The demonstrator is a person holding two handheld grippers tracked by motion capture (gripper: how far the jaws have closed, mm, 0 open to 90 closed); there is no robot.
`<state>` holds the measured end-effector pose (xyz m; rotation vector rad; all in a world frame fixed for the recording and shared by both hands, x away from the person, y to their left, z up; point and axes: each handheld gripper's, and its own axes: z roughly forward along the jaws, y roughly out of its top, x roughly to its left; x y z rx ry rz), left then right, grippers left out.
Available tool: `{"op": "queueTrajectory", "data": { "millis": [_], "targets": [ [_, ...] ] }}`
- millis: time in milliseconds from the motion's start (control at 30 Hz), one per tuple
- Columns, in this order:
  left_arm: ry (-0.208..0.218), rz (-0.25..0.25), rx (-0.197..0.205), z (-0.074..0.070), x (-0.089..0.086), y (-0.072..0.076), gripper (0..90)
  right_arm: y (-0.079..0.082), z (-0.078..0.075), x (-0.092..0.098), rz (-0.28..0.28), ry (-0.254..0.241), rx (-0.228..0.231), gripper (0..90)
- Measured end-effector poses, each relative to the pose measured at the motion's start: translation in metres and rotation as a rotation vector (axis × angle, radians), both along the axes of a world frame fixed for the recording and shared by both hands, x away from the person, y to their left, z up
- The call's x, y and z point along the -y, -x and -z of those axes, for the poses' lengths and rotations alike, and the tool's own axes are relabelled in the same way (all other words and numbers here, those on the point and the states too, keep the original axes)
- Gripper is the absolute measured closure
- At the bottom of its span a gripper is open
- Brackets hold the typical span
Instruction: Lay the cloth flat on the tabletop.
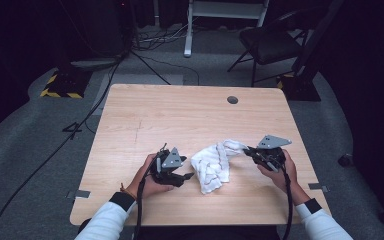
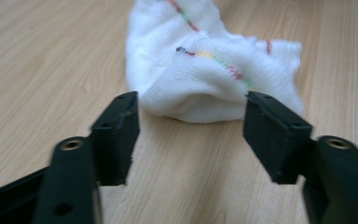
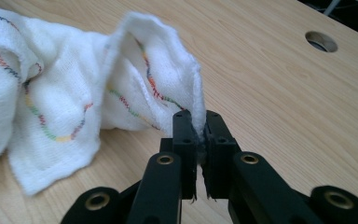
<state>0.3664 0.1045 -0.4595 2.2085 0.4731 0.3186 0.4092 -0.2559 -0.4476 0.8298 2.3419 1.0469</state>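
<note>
A crumpled white cloth (image 1: 212,167) with wavy coloured stitching lies on the wooden table (image 1: 180,115) between my two grippers. My left gripper (image 1: 187,176) sits at the cloth's left side. In the left gripper view the cloth (image 2: 205,70) bunches just beyond the left gripper (image 2: 191,126), whose jaws stand wide apart with only bare wood between them. My right gripper (image 1: 247,150) is at the cloth's right end. In the right gripper view the right gripper (image 3: 198,126) is shut on a raised edge of the cloth (image 3: 51,93), lifting that corner a little.
A round cable hole (image 1: 232,100) is in the table near its far edge, also seen as the hole (image 3: 320,41) in the right gripper view. Beyond the table stand a black chair (image 1: 270,45) and a white frame, with cables on the grey floor.
</note>
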Motion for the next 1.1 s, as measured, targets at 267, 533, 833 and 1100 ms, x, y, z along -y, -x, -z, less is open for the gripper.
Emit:
{"op": "queueTrajectory", "data": {
  "millis": [267,533,833,1100],
  "targets": [
    [0.042,0.014,0.039,-0.012,0.023,0.004,24.1,-0.006,0.006,0.003,0.034,0.019,-0.025,84.9],
    [-0.026,0.066,0.058,-0.013,0.057,-0.005,43.9,-0.007,0.008,0.002,0.028,0.023,-0.034,84.3],
    [-0.064,0.045,0.030,-0.005,0.027,-0.028,82.3,-0.007,0.004,0.012,0.036,-0.008,-0.030,84.7],
    [-0.106,-0.005,0.038,-0.007,-0.005,-0.028,83.7,-0.006,-0.003,0.028,0.053,-0.069,-0.032,84.9]
  ]
}}
